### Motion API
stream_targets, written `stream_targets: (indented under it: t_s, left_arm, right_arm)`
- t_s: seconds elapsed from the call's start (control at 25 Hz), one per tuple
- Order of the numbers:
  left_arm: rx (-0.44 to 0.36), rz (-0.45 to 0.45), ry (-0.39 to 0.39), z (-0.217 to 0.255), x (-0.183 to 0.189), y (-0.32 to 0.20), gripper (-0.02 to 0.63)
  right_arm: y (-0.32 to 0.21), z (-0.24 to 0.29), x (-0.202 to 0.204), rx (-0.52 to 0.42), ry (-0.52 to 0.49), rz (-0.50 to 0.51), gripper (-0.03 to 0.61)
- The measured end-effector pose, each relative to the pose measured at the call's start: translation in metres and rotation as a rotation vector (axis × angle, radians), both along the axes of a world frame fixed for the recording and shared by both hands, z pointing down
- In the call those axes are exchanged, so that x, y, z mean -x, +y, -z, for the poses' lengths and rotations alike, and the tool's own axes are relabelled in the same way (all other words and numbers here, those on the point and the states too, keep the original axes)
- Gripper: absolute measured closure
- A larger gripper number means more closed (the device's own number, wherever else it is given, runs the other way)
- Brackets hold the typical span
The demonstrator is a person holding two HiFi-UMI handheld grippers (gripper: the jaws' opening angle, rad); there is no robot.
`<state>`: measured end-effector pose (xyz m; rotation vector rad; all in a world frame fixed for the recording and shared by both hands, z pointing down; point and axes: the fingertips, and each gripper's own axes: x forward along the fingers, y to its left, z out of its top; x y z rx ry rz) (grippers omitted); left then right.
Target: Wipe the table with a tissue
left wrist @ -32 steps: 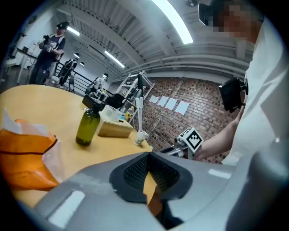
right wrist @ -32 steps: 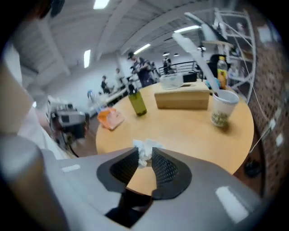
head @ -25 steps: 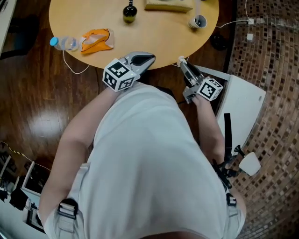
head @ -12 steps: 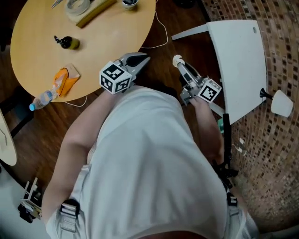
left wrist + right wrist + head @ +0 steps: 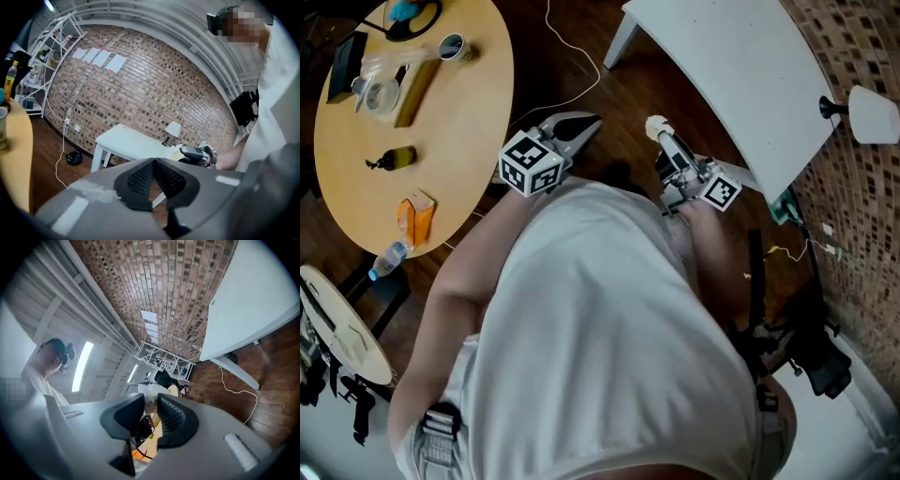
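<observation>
Right gripper [image 5: 664,138]: clenched on tissue [image 5: 655,123]; jaws just tightened.
Left gripper [image 5: 583,122]: closed, empty.
Progress: white table [image 5: 741,75] lay ahead; wiping seemingly not begun.

1. The tissue [image 5: 657,125], a small white wad, is sitting pinched at the jaw tips of the right gripper [image 5: 150,403].
2. The white table [image 5: 741,75] is standing just ahead of those jaws, apart from them.

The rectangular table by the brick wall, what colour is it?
The rectangular table is white, clearest in the head view.
</observation>
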<state>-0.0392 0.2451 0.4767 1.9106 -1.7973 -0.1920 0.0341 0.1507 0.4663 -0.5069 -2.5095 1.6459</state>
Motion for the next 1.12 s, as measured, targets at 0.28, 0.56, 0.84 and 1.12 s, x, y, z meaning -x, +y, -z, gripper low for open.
stream_targets:
  t_s: [0.28, 0.56, 0.84, 1.12]
  left_arm:
    - [0.034, -0.146, -0.055, 0.014, -0.046, -0.081, 0.611]
    - [0.041, -0.244, -0.097, 0.015, -0.095, -0.147, 0.611]
    - [0.036, -0.328, -0.112, 0.019, -0.128, -0.193, 0.611]
    - [0.074, -0.41, -0.092, 0.011, -0.131, -0.211, 0.611]
  right_arm:
    - [-0.065, -0.004, -0.064, -0.126, 0.005, -0.11, 0.486]
    - [-0.119, -0.013, -0.118, -0.246, 0.065, -0.229, 0.486]
    - [-0.153, -0.012, -0.159, -0.266, 0.086, -0.343, 0.486]
    - [-0.172, -0.022, -0.172, -0.276, 0.151, -0.442, 0.486]
